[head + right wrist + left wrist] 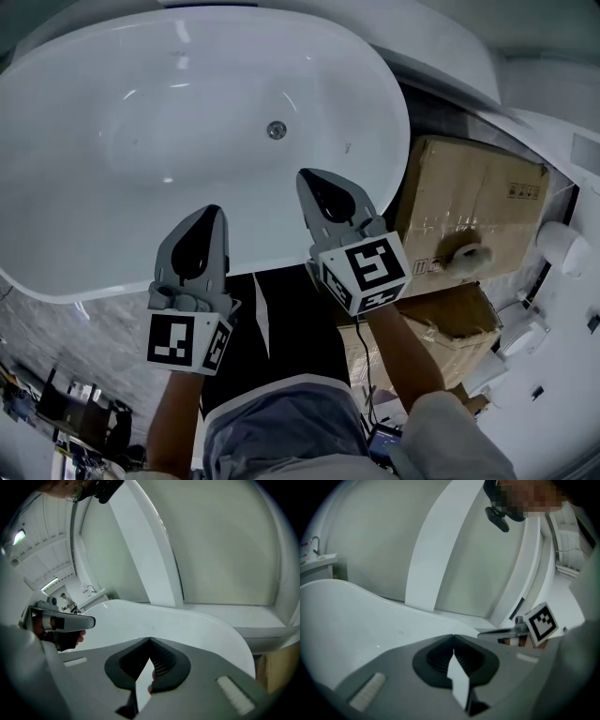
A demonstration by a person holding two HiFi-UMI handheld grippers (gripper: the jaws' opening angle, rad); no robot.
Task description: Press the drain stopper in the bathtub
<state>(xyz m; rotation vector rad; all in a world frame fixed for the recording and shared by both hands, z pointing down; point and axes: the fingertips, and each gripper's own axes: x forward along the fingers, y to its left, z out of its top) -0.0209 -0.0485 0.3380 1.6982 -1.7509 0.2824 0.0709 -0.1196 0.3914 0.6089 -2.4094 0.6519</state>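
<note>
White bathtub (112,112), left gripper (214,210) beside right gripper (306,175), jaws together

Left claw (212,212), right claw (306,176) held forward side by side, jaw tips together, seemingly empty.

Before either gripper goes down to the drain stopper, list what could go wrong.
The drain stopper is small and lies deep in the bathtub, past the shut left gripper and right gripper: a tip may miss it or skid onto the glossy tub floor. Reaching in, the right forearm may knock its near rim.
</note>
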